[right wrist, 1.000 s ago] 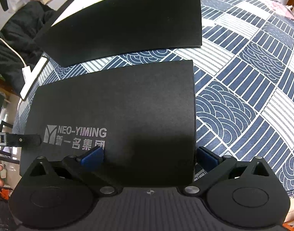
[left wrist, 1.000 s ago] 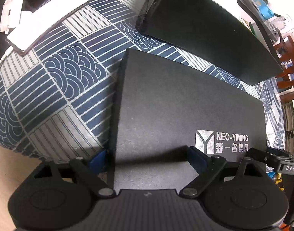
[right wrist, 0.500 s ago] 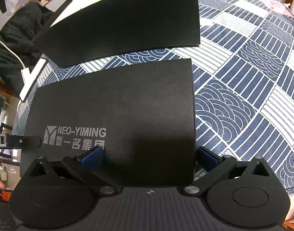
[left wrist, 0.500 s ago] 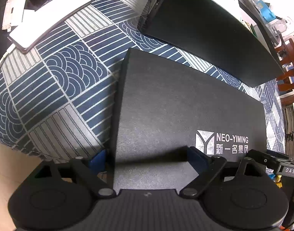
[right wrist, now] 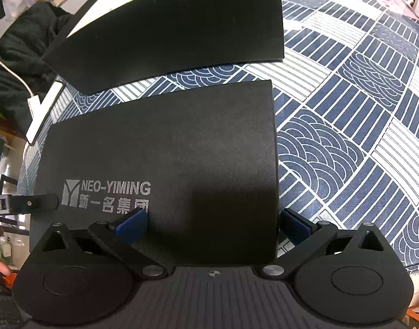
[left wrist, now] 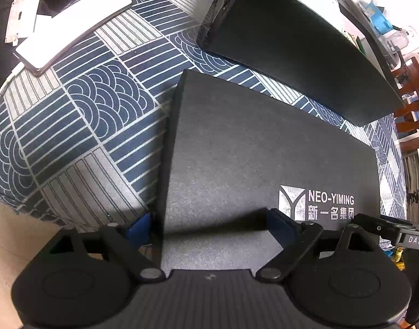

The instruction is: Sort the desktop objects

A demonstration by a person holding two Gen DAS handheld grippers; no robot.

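Both wrist views look closely forward over the same black box, from opposite ends.

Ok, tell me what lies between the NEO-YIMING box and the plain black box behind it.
Only a bare strip of patterned tablecloth separates the NEO-YIMING box from the plain black box; both wrist views show it.

Two black boxes: logo box, plain box. One white phone. One patterned tablecloth.
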